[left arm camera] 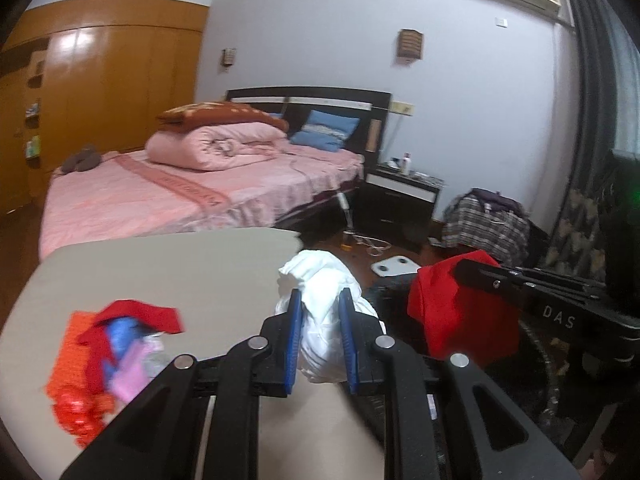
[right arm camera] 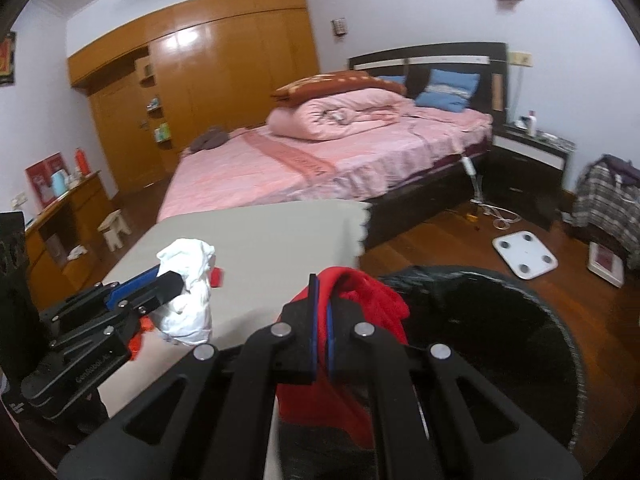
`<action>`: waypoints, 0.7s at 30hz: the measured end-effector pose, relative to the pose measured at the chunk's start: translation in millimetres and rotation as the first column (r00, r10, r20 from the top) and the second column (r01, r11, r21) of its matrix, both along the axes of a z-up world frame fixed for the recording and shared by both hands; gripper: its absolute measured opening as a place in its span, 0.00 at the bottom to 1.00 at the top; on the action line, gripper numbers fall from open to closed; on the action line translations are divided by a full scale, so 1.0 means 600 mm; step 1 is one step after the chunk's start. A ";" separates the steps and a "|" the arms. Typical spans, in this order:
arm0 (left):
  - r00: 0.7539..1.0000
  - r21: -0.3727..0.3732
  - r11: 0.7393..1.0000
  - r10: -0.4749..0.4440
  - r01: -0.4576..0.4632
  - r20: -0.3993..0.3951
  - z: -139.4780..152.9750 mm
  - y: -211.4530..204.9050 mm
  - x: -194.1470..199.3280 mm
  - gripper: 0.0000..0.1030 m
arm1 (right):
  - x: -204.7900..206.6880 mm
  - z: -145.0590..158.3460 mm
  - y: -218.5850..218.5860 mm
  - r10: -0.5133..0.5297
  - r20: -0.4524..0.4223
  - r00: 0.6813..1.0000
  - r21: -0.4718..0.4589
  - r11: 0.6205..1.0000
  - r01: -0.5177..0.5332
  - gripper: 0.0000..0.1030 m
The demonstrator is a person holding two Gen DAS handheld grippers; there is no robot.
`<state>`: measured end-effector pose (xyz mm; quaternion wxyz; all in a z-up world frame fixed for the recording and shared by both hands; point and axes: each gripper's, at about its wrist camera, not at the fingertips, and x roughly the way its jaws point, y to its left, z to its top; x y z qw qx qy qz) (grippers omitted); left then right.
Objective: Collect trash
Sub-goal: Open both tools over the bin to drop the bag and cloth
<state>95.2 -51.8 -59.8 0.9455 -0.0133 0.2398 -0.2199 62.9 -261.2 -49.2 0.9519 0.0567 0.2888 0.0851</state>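
- A blurred heap of red, orange, blue and pink scraps [left arm camera: 108, 356] lies at the left of the grey table [left arm camera: 168, 272].
- The left gripper [left arm camera: 320, 320] clenches a crumpled white wad [left arm camera: 320, 300] above the table's right edge.
- The right gripper [right arm camera: 322, 312] pinches a red scrap [right arm camera: 360, 292] tightly, just beside the black-lined bin [right arm camera: 500, 320].

A crumpled white wad [left arm camera: 326, 312] is held off the tabletop [left arm camera: 180, 272] near its right edge. A red wrapper [right arm camera: 360, 300] is held at the rim of the black-lined bin [right arm camera: 520, 320]. A heap of red, orange, blue and pink scraps [left arm camera: 108, 356] lies at the tabletop's left edge.
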 end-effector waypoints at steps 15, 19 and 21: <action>0.981 -0.032 0.982 -0.186 0.185 -0.051 -0.014 -0.155 0.032 0.21 | -0.025 -0.047 -0.128 -0.176 -0.070 0.982 -0.094 0.981 0.169 0.17; 0.976 -0.045 0.980 -0.199 0.195 -0.088 -0.029 -0.162 0.038 0.48 | -0.029 -0.065 -0.152 -0.224 -0.107 0.969 -0.090 0.973 0.215 0.46; 0.977 -0.036 0.981 -0.192 0.189 -0.093 -0.035 -0.160 0.037 0.49 | -0.034 -0.069 -0.158 -0.237 -0.105 0.966 -0.087 0.970 0.228 0.47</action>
